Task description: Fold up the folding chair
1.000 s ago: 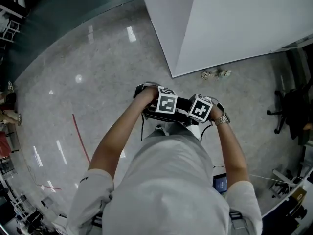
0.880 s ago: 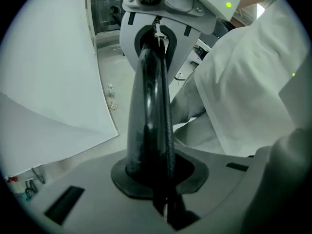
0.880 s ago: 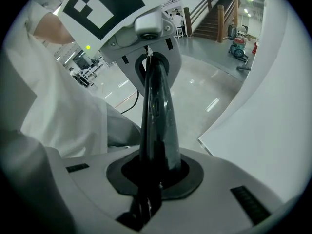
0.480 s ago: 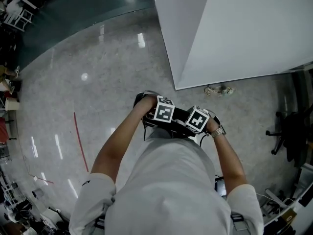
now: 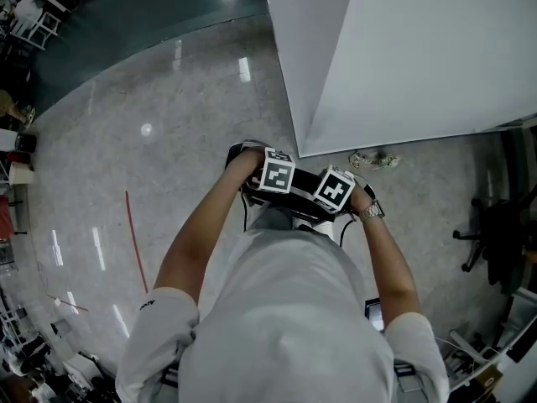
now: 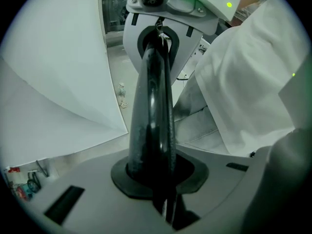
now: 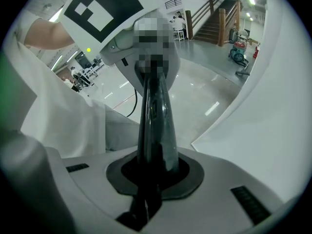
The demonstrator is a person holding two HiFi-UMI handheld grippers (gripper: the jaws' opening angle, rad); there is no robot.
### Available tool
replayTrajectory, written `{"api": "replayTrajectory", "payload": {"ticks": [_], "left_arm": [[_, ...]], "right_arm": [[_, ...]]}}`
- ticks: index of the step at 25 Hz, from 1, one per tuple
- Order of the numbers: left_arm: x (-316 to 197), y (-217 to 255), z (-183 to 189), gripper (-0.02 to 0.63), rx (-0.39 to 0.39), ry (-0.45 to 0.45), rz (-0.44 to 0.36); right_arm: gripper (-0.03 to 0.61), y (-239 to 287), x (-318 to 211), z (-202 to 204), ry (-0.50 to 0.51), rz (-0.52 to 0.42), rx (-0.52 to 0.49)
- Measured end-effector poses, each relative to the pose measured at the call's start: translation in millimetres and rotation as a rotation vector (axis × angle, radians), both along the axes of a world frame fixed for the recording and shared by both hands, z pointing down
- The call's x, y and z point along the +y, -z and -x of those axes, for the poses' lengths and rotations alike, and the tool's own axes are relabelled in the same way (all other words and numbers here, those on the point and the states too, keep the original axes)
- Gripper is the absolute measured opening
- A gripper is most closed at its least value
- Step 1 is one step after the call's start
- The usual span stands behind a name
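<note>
Over glossy speckled floor (image 5: pixel 168 141), left gripper (image 6: pixel 157 45) and right gripper (image 7: pixel 153 72) show tapered black jaws closed; both empty.

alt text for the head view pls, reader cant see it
Seen from above, a person in white holds the left gripper and right gripper side by side over a glossy stone floor. A large white panel fills the upper right; a red line marks the floor at left.
</note>
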State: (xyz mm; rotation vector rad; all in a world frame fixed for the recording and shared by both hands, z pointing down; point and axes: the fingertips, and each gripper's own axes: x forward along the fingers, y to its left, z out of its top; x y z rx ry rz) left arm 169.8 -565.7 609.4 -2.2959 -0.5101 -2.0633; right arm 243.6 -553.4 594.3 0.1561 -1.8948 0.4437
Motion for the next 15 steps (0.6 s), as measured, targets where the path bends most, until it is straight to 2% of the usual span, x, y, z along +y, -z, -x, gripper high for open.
{"api": "replayTrajectory", "payload": {"ticks": [6, 15], "left_arm": [[-31, 8, -6, 0.066, 0.012, -0.009, -0.059], [-78, 10, -24, 0.067, 0.016, -0.04, -0.061]], "right_arm": [[0.055, 8, -29, -5, -0.009, -0.07, 0.012], [0.055, 9, -74, -24, -0.063, -0.055, 0.026]]}}
